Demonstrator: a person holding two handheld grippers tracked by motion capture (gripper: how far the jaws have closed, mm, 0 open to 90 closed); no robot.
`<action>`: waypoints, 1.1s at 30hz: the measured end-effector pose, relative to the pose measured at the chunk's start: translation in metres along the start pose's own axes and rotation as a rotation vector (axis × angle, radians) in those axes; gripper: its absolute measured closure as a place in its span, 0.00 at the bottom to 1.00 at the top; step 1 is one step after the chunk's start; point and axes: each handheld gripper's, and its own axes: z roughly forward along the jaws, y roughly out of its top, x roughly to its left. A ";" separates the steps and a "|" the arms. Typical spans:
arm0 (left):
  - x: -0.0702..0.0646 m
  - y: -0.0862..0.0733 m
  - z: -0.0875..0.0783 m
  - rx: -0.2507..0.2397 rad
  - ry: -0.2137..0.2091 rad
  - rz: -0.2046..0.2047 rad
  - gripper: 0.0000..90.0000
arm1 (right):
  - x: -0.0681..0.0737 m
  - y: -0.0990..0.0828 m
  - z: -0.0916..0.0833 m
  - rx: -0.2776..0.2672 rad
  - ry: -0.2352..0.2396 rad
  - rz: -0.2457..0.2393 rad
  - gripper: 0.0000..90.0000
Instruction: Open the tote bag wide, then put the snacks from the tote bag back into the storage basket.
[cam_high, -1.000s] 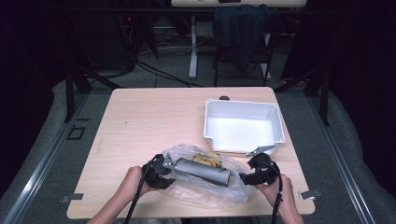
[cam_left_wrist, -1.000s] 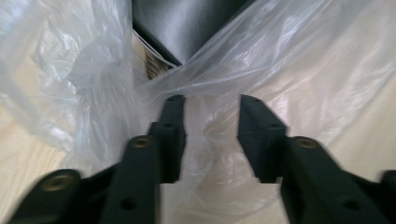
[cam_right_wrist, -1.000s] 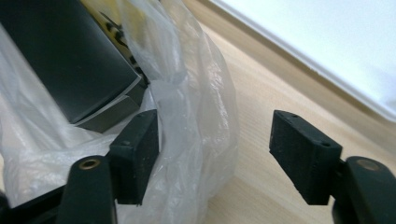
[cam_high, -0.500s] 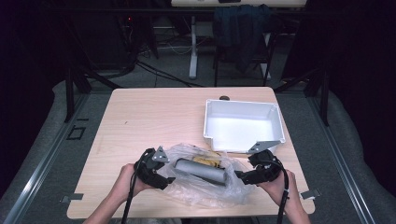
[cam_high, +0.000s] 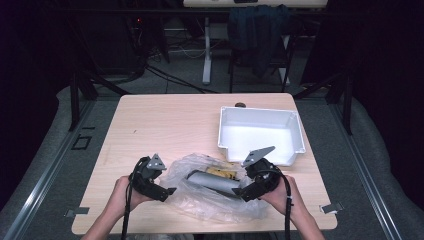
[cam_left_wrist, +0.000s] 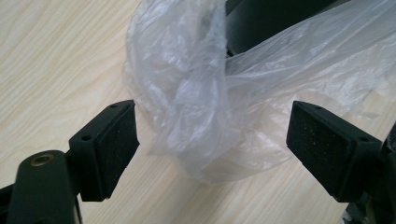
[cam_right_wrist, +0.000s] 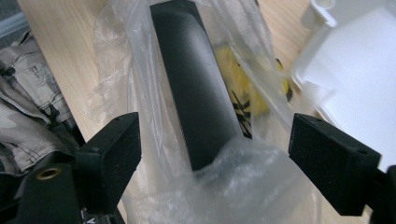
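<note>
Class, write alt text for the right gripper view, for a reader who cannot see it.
A dark grey cylinder lies inside a crumpled clear plastic bag on a wooden table, framed between the right gripper's two open black jaws, which do not touch the bag. Something yellow with black print lies in the bag beside the cylinder, and a white bin stands at the upper right.

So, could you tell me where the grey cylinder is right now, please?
In the high view the grey cylinder lies inside the plastic bag near the table's front edge, between the two grippers and just in front of the white bin.
</note>
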 end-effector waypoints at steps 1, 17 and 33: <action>0.002 -0.001 0.000 -0.001 0.005 -0.007 0.18 | 0.000 0.003 0.004 0.018 0.011 -0.017 0.17; 0.009 -0.004 0.003 0.010 0.007 -0.026 0.18 | 0.004 0.031 0.055 0.210 0.021 -0.174 0.33; 0.009 -0.005 0.012 0.033 0.011 -0.011 0.26 | 0.008 0.041 0.097 0.389 0.018 -0.280 0.46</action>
